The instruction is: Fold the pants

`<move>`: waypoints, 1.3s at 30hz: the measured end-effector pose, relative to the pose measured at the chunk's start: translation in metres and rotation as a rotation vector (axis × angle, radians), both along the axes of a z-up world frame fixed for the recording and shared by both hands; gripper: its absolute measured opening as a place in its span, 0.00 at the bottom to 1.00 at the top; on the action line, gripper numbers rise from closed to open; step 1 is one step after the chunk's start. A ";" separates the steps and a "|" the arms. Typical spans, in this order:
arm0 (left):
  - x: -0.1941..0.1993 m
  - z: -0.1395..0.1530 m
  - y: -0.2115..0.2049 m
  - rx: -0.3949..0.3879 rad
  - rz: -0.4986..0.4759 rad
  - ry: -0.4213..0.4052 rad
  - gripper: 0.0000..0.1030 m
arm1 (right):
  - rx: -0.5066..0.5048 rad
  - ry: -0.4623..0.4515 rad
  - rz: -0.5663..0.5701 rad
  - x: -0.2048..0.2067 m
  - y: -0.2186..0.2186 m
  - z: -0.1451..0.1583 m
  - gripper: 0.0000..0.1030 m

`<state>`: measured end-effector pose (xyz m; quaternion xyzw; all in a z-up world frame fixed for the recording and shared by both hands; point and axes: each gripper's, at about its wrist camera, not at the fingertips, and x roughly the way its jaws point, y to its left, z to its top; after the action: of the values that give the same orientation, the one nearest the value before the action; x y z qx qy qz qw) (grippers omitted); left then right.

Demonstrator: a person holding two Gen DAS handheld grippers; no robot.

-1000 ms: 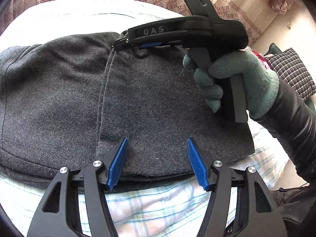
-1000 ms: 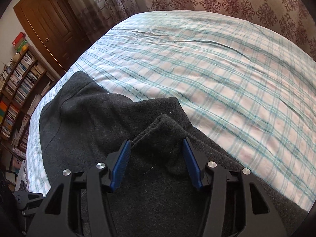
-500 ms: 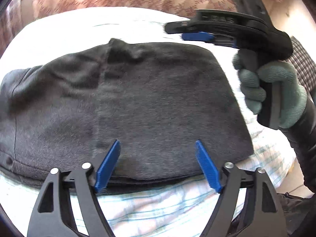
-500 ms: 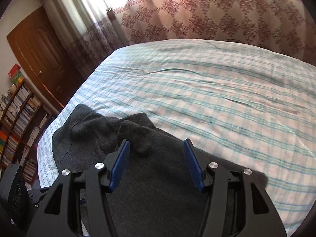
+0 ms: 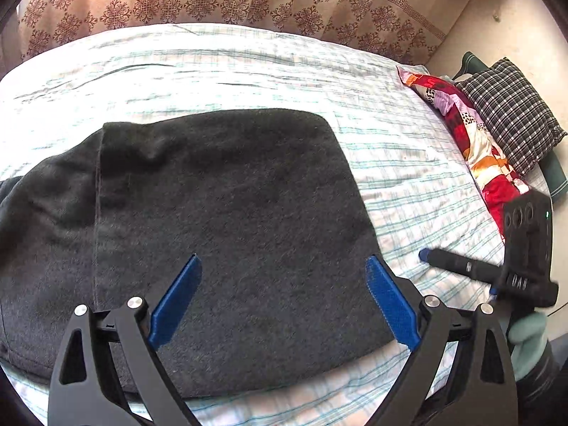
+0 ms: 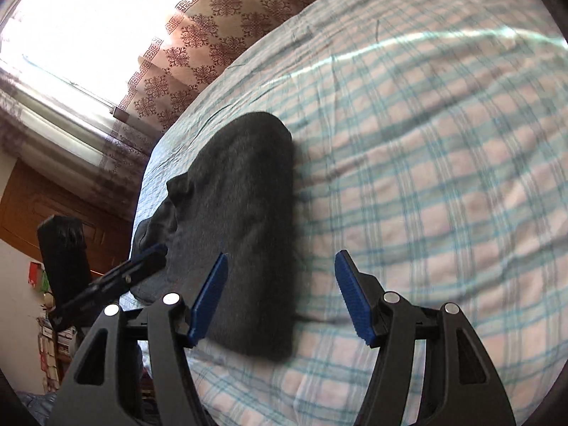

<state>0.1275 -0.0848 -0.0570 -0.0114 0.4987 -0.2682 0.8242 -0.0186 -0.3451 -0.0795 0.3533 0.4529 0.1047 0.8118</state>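
Across the checked bedsheet (image 5: 408, 163) the dark grey pants (image 5: 230, 234) lay folded flat. Beside them at the bed's edge sat pillows (image 5: 511, 113). Over the cloth the left gripper (image 5: 280, 298) hung spread and empty; the right gripper (image 6: 280, 298) likewise gaped, gripping nothing.

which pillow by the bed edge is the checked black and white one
The dark checked pillow, farthest right against the wall. The red patterned pillow lies beside it, closer to the pants.
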 end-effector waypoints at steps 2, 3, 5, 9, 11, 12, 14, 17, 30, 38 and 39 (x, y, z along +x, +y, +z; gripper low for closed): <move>0.004 0.003 -0.010 0.003 -0.011 0.003 0.93 | 0.016 0.004 0.005 -0.010 0.009 -0.006 0.61; 0.005 0.004 -0.015 0.006 -0.018 0.004 0.93 | 0.030 0.007 0.009 -0.013 0.013 -0.009 0.61; 0.010 0.006 -0.024 0.009 -0.035 0.012 0.93 | 0.050 0.015 0.031 -0.015 0.023 -0.013 0.61; 0.020 0.003 -0.041 0.022 -0.063 0.032 0.93 | 0.022 0.040 0.060 -0.012 0.043 -0.020 0.61; 0.028 -0.001 -0.048 0.022 -0.071 0.050 0.93 | 0.022 0.058 0.088 -0.008 0.054 -0.026 0.61; 0.033 -0.003 -0.052 0.021 -0.072 0.064 0.93 | 0.021 0.068 0.097 -0.006 0.060 -0.030 0.61; 0.043 -0.005 -0.058 0.023 -0.064 0.086 0.93 | 0.017 0.089 0.101 -0.004 0.073 -0.039 0.63; 0.058 -0.008 -0.068 0.042 -0.024 0.110 0.93 | -0.024 0.071 0.087 -0.005 0.082 -0.035 0.61; 0.091 -0.027 -0.125 0.232 -0.054 0.164 0.98 | -0.329 -0.119 0.162 -0.006 0.130 0.021 0.30; 0.097 -0.041 -0.138 0.406 -0.166 0.172 0.92 | -0.478 -0.230 0.263 -0.010 0.173 0.042 0.28; 0.097 -0.041 -0.136 0.410 -0.167 0.159 0.85 | -0.471 -0.228 0.263 -0.009 0.170 0.042 0.27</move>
<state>0.2250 -0.2210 -0.0975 0.1763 0.6052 -0.2267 0.7425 -0.0274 -0.1750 -0.0376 0.0791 0.4123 0.1401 0.8967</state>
